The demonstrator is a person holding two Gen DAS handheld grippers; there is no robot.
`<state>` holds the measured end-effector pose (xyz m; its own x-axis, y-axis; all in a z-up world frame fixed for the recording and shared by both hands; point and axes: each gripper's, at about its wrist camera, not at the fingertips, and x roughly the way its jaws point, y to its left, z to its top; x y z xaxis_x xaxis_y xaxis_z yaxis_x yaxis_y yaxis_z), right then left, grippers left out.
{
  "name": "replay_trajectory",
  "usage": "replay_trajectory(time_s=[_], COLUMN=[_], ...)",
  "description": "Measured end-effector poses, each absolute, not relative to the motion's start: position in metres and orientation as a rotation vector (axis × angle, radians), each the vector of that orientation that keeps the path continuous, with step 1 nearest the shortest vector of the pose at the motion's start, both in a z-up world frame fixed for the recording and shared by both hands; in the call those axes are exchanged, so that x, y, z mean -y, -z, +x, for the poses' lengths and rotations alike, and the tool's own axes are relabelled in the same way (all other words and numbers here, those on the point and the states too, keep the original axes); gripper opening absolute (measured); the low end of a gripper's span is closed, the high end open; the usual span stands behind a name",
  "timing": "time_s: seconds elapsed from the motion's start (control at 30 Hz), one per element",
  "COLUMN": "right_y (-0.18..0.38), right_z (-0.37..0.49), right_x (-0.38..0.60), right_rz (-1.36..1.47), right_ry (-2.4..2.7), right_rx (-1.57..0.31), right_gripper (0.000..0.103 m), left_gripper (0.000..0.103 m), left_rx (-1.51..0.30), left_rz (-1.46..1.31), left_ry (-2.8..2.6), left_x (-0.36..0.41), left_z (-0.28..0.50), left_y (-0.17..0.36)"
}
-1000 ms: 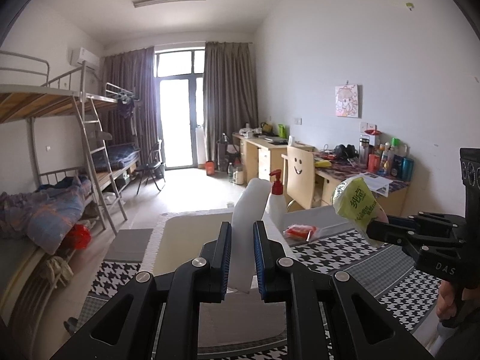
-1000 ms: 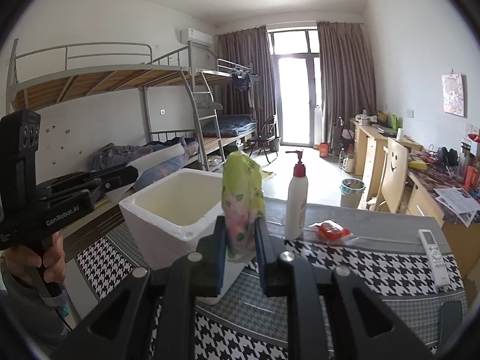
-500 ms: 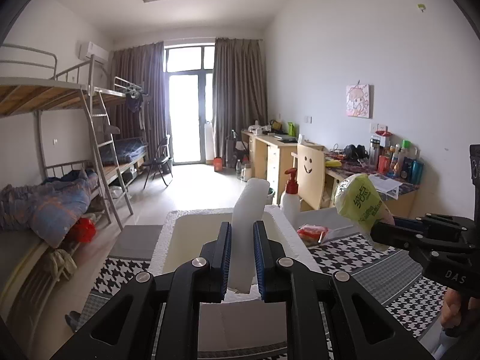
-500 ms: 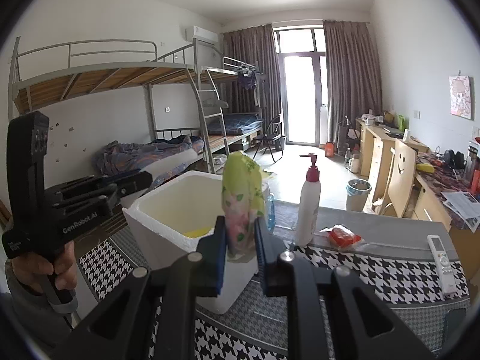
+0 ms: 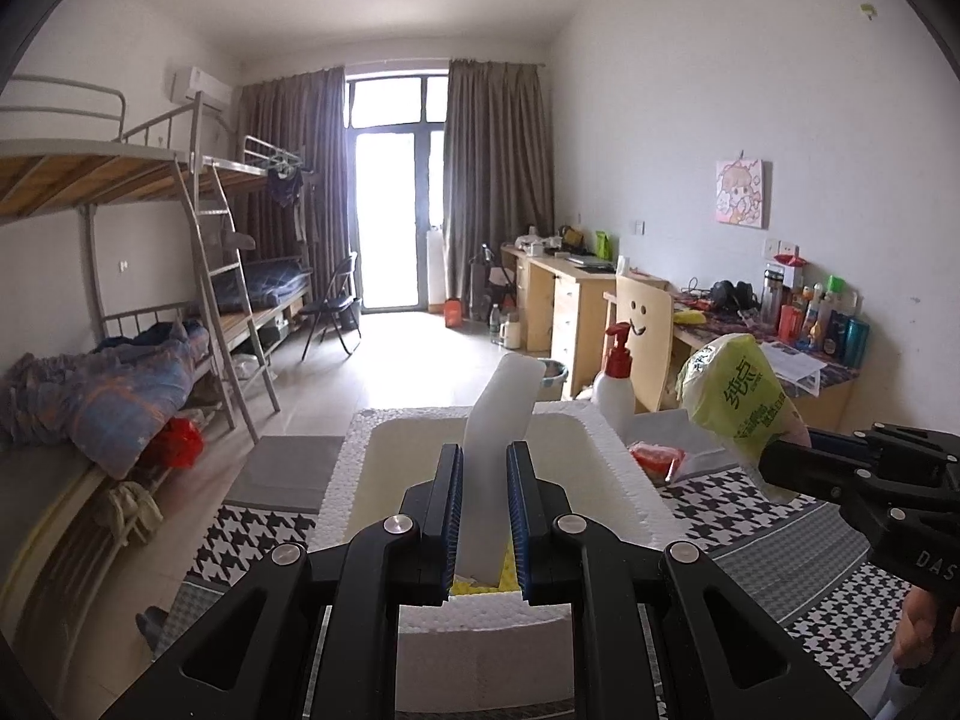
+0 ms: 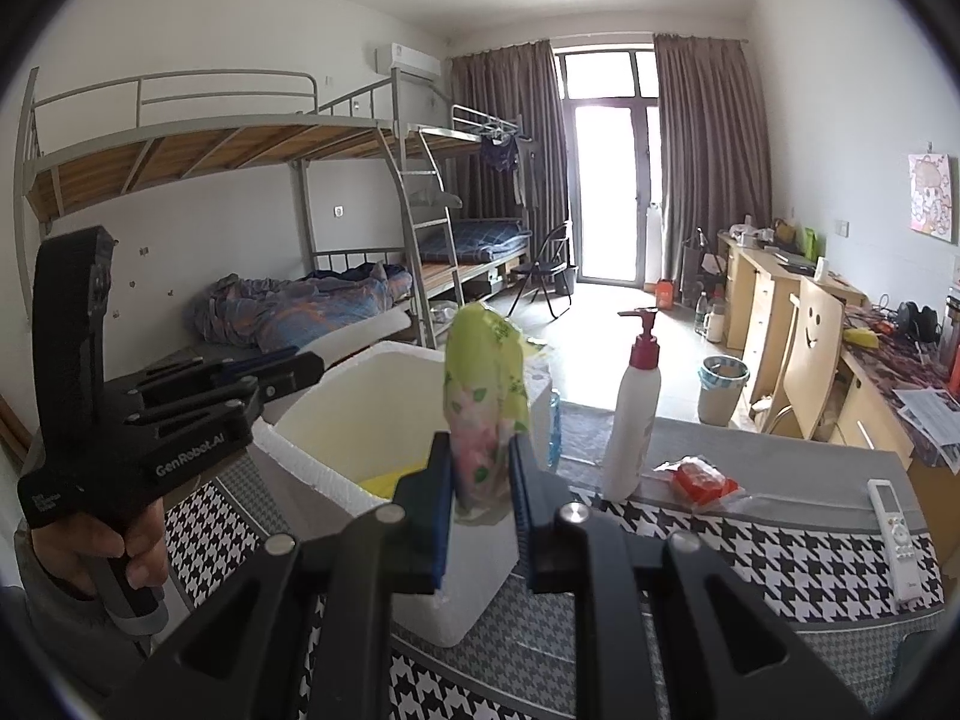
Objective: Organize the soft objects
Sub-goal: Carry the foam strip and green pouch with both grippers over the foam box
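The left gripper point(image 5: 485, 516) was clamped on a white rectangular foam slab point(image 5: 500, 450), which stood upright between its blue-lined fingers point(image 5: 451, 510) and leaned slightly to the right at its top. It hung over the open white polystyrene box point(image 5: 606, 468), whose near rim lay just below the fingertips; a yellow soft object point(image 5: 477, 587) showed at the bottom of the box beneath the slab. The right gripper point(image 6: 480, 510) was closed on a yellow-green plastic tissue pack with pink flower print point(image 6: 485, 408), held upright with its lower end squeezed between the fingers. In the left wrist view that same pack point(image 5: 741, 402) appeared to the right of the box, gripped by the black right tool. In the right wrist view the box point(image 6: 312, 450) sat just left of and behind the held pack, with the yellow thing point(image 6: 387, 480) visible inside, and the left gripper point(image 6: 288, 372) reached over its left rim, held by a hand point(image 6: 114, 546). On the black-and-white houndstooth tablecloth point(image 6: 780, 570) stood a white pump bottle with a dark red top point(image 6: 633, 420), near the box on its right side. Beside the bottle lay a red packet in clear wrap point(image 6: 699, 480), and further right a white remote control point(image 6: 894, 534) lay near the table's edge.
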<state>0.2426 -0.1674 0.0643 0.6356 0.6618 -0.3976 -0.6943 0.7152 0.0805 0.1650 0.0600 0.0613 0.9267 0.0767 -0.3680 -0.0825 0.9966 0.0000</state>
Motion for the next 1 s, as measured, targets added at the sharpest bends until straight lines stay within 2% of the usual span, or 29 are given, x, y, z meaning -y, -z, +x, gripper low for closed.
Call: replay_trajectory(time_s=[0.43,0.47,0.53,0.57,0.6,0.63,0.7,0.9,1.0], right_y=[-0.061,-0.061,-0.062,-0.062,-0.062,-0.062,-0.063,-0.065,-0.065], right_z=[0.249,0.25,0.25,0.251,0.251,0.251,0.251,0.251,0.251], right_x=[0.159,0.159,0.157,0.157,0.156,0.154,0.153,0.148,0.145], right_rz=[-0.09,-0.09,-0.09,-0.091,-0.092,-0.093,-0.094,-0.098,-0.102], right_ry=[-0.762,-0.76,-0.756,-0.756,-0.756,-0.756,-0.757,-0.759,-0.761], right_rx=[-0.437,-0.438,-0.441,-0.442,-0.442,-0.442,-0.443,-0.441,-0.44], right_gripper=[0.022,0.022,0.022,0.022,0.022,0.022,0.022,0.022,0.022], left_gripper=[0.023,0.027,0.043,0.06,0.071,0.074,0.089,0.102,0.102], left_rx=[-0.418,-0.416,-0.418,-0.418,-0.411,-0.4,-0.389,-0.364,-0.359], left_rz=[-0.035,-0.037,-0.039,-0.041,-0.044,-0.048,-0.047,-0.061,-0.06], left_ry=[-0.065,-0.063,-0.063,-0.068,-0.075,-0.083,-0.099,-0.131,-0.136], left_x=[-0.066,-0.067,-0.069,-0.07,-0.071,-0.072,-0.074,-0.084,-0.087], left_z=[0.181,0.181,0.181,0.18,0.179,0.177,0.174,0.168,0.166], left_y=[-0.055,-0.055,-0.055,-0.056,-0.056,-0.057,-0.059,-0.063,-0.064])
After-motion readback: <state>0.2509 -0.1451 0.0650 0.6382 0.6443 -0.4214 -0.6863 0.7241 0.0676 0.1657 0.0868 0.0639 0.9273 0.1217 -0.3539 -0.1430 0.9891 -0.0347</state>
